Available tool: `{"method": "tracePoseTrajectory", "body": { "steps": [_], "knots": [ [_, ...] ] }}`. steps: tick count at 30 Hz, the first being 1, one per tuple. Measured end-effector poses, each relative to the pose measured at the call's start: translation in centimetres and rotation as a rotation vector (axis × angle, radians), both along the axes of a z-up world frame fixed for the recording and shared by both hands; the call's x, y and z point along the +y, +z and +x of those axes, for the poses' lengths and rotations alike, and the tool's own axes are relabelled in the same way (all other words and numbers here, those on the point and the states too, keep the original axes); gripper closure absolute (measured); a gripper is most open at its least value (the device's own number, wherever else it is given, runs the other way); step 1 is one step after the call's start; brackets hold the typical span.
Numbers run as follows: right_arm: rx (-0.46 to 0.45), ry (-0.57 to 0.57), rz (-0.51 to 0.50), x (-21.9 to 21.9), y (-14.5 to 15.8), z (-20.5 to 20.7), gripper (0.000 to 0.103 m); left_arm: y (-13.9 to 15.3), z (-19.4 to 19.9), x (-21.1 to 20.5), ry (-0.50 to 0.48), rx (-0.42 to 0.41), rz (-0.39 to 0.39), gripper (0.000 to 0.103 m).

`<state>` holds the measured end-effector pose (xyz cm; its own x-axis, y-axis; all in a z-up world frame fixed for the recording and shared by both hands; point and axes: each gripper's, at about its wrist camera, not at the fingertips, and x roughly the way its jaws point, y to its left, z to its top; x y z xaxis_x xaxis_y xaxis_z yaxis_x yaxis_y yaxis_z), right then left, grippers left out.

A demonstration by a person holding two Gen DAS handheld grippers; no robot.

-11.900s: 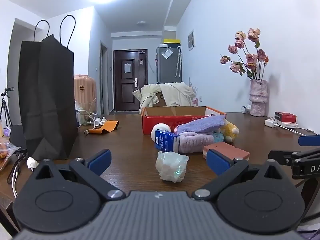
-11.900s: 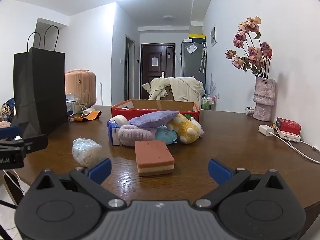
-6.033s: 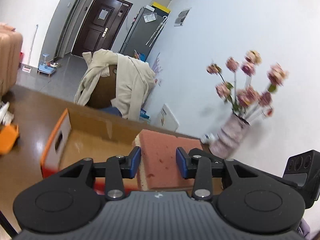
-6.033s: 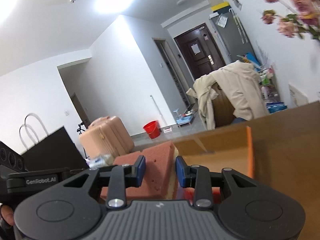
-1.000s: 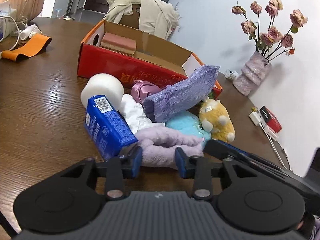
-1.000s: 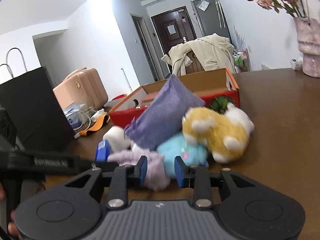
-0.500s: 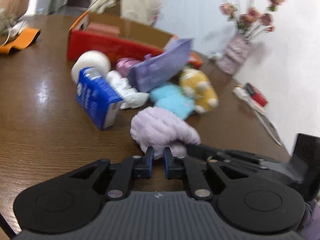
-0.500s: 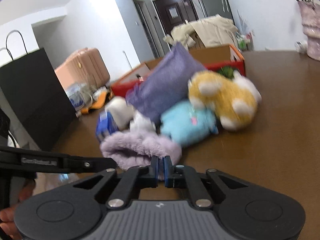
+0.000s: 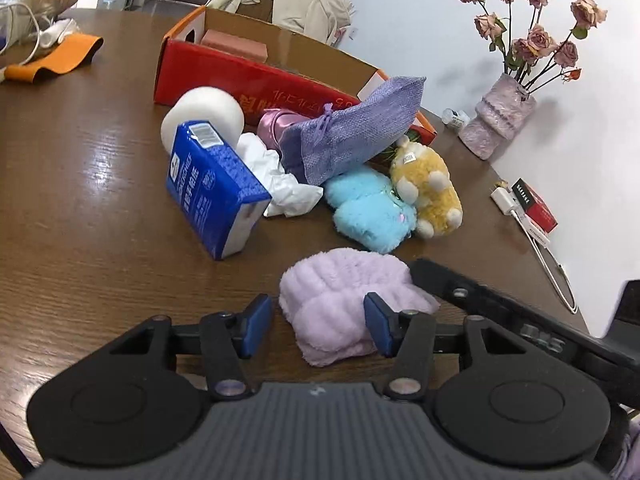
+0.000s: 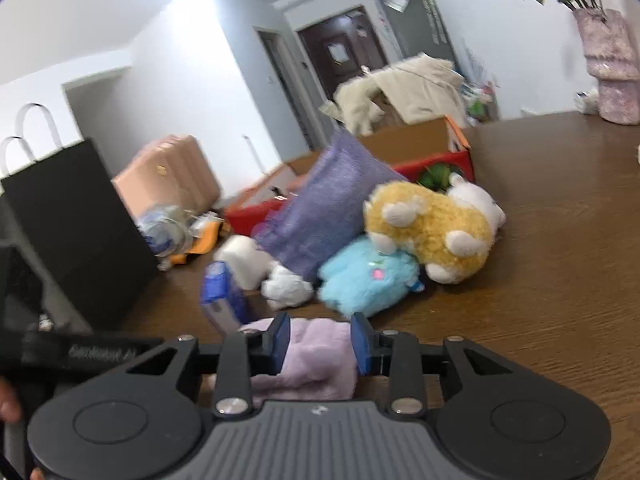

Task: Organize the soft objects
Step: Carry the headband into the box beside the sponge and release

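Your left gripper (image 9: pixel 316 330) has its jaws apart with the lilac fluffy cloth (image 9: pixel 344 300) sitting between them, closer to the right-hand pad; the other pad stands clear of it. Your right gripper (image 10: pixel 320 344) also straddles the same cloth (image 10: pixel 316 356), jaws partly parted, pads beside the fabric on both sides; whether they press it I cannot tell. The cloth lies on the wooden table (image 9: pixel 80 200) directly ahead of both grippers, its long axis running roughly across your left gripper's line. Both hands are equally close and low, pitched down at the table, the right coming in across the left's front. Beyond lie the blue tissue pack (image 9: pixel 212 192), blue plush (image 9: pixel 368 212), yellow plush (image 9: pixel 428 192), purple pouch (image 9: pixel 352 128), then the red box (image 9: pixel 256 80) holding the pink sponge (image 9: pixel 234 45).
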<state>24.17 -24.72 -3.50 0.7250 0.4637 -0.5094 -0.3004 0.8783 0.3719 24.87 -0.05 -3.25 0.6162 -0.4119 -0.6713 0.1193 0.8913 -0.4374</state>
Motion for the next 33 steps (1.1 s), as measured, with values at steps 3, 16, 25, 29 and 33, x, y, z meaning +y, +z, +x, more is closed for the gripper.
{"method": "tracePoseTrajectory", "body": {
  "steps": [3,16,25,29,33],
  "knots": [
    [0.072,-0.009,-0.008,0.4,-1.2,1.4,0.069,-0.1,-0.1,0.3,-0.001,-0.001,-0.010,0.058],
    [0.039,0.032,0.010,0.3,-0.6,0.8,0.089,4.5,-0.3,-0.4,-0.087,-0.164,-0.030,0.076],
    [-0.175,0.057,0.041,-1.2,8.3,7.3,0.089,11.7,8.4,0.1,-0.066,-0.338,-0.116,0.076],
    [-0.195,0.078,0.021,-0.5,11.3,15.0,0.089,13.2,17.3,0.4,-0.050,-0.300,-0.123,0.076],
    [-0.130,0.086,-0.002,1.0,12.0,24.7,0.088,11.8,27.5,0.9,0.025,-0.217,-0.090,0.076]
  ]
}}
